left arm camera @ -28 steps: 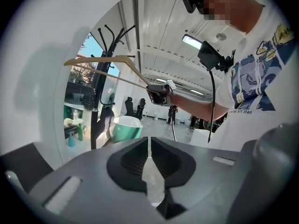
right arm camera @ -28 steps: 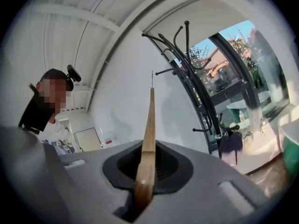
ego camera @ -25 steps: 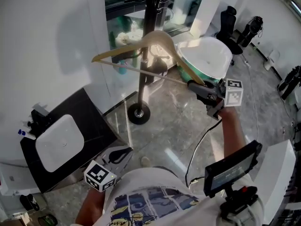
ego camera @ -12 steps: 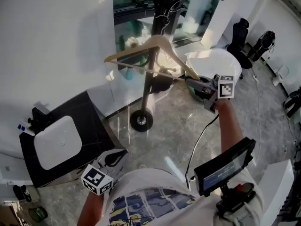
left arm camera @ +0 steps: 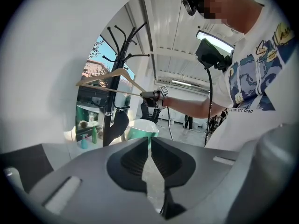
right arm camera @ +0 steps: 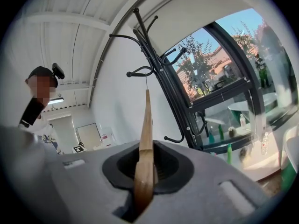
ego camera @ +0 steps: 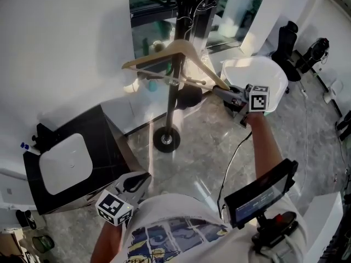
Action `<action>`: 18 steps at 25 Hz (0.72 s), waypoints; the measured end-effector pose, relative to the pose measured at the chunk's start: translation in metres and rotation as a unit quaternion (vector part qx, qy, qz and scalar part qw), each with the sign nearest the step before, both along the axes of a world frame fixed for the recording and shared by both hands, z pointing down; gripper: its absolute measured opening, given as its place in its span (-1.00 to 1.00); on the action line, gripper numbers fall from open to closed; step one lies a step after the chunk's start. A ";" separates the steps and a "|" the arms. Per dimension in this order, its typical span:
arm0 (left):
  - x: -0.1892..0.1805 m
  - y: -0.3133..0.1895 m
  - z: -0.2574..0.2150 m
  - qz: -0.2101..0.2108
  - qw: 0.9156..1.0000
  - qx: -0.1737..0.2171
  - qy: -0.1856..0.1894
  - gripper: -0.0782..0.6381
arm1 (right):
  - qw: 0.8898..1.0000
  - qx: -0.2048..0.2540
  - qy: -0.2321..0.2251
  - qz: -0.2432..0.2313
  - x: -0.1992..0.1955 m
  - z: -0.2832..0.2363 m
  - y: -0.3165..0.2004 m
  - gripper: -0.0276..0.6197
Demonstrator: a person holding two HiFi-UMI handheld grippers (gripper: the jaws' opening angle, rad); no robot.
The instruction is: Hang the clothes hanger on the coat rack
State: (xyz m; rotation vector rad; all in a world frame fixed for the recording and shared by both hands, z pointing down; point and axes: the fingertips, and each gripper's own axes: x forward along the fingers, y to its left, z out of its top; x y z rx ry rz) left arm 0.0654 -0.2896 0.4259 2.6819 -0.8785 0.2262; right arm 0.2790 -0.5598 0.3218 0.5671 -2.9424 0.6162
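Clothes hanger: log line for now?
clothes hanger: end clamped in right hand-held gripper | on coat rack: cannot tell | left hand-held gripper: shut, empty

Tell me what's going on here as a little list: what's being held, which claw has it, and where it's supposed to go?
Held thing: wooden hanger
Holder: right gripper, shut on one end of the hanger
Other claw: left gripper, shut, nothing in it, down low by the person's shirt
Where it goes: coat rack, a black pole standing on the floor by the window
Hanger's hook: up close to one of the rack's arms; can't tell if it's resting on it
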 end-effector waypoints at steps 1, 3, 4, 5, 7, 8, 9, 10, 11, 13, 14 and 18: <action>0.001 -0.001 0.000 0.000 1.000 0.001 -0.001 -0.71 | 1.000 0.008 0.001 0.002 0.001 0.001 -0.002 -0.80; 0.002 -0.002 0.000 0.000 1.000 0.001 -0.003 -0.71 | 1.000 0.020 0.001 0.007 0.001 0.003 -0.005 -0.80; 0.002 -0.002 0.000 -0.001 1.000 0.001 -0.004 -0.71 | 1.000 0.023 -0.002 0.009 0.001 0.004 -0.007 -0.79; 0.001 -0.002 0.000 -0.001 1.000 0.000 -0.005 -0.71 | 1.000 0.026 -0.006 0.012 0.002 0.004 -0.008 -0.79; 0.001 -0.002 0.000 0.000 1.000 -0.001 -0.007 -0.71 | 0.999 0.029 -0.015 0.021 0.005 0.005 -0.011 -0.77; 0.001 -0.001 0.000 0.000 1.000 -0.002 -0.007 -0.71 | 0.999 0.028 -0.020 0.028 0.008 0.007 -0.012 -0.76; 0.001 -0.001 0.000 0.001 1.000 -0.002 -0.008 -0.71 | 0.999 0.027 -0.025 0.035 0.012 0.009 -0.014 -0.76; 0.001 -0.001 0.001 0.002 1.000 -0.003 -0.008 -0.71 | 0.998 0.025 -0.029 0.042 0.016 0.011 -0.016 -0.75; 0.000 -0.002 0.001 0.002 1.000 -0.005 -0.009 -0.71 | 0.998 0.023 -0.034 0.051 0.020 0.014 -0.018 -0.74; -0.004 -0.002 0.001 0.005 1.000 -0.007 -0.009 -0.71 | 0.996 0.021 -0.042 0.072 0.028 0.017 -0.021 -0.73; -0.005 -0.001 0.001 0.006 1.000 -0.008 -0.009 -0.71 | 0.995 0.020 -0.046 0.083 0.032 0.019 -0.021 -0.71; -0.010 0.008 0.001 0.021 1.000 -0.012 -0.010 -0.71 | 0.991 0.010 -0.048 0.126 0.047 0.034 -0.011 -0.61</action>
